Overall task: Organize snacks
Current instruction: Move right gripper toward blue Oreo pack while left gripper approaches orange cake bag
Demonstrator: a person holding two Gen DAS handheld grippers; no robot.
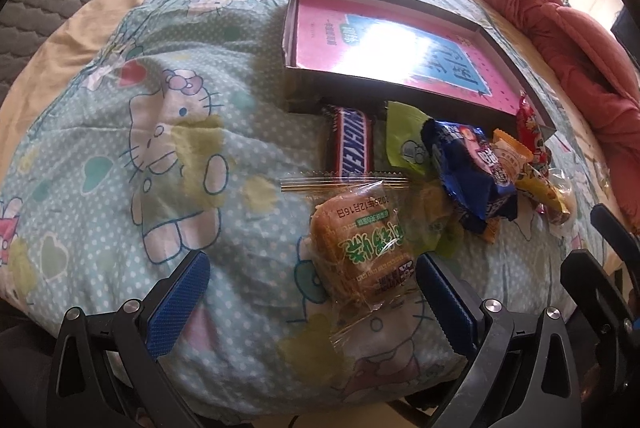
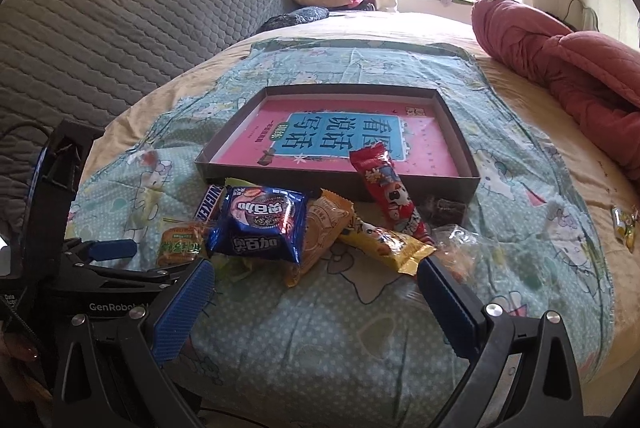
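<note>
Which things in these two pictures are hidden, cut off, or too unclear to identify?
- Book cover in the box, left wrist view: glare washes out its middle.
- Green packet, both views: the blue cookie pack covers it.
- Snickers bar, right wrist view: mostly hidden behind the snack pile.
- Small wrapper, right wrist view: too small to identify.

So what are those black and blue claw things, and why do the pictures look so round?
They are tongs that a person holds, one in each hand. A small wide-eyed camera on each makes the picture look round. One picture looks along the left tongs, the other along the right tongs. Both are open and hold nothing. On the Hello Kitty blanket lies a pile of snacks: a Snickers bar, a blue Oreo pack, a red snack stick and a clear-wrapped cake. Behind them sits a shallow box with a pink book inside.
</note>
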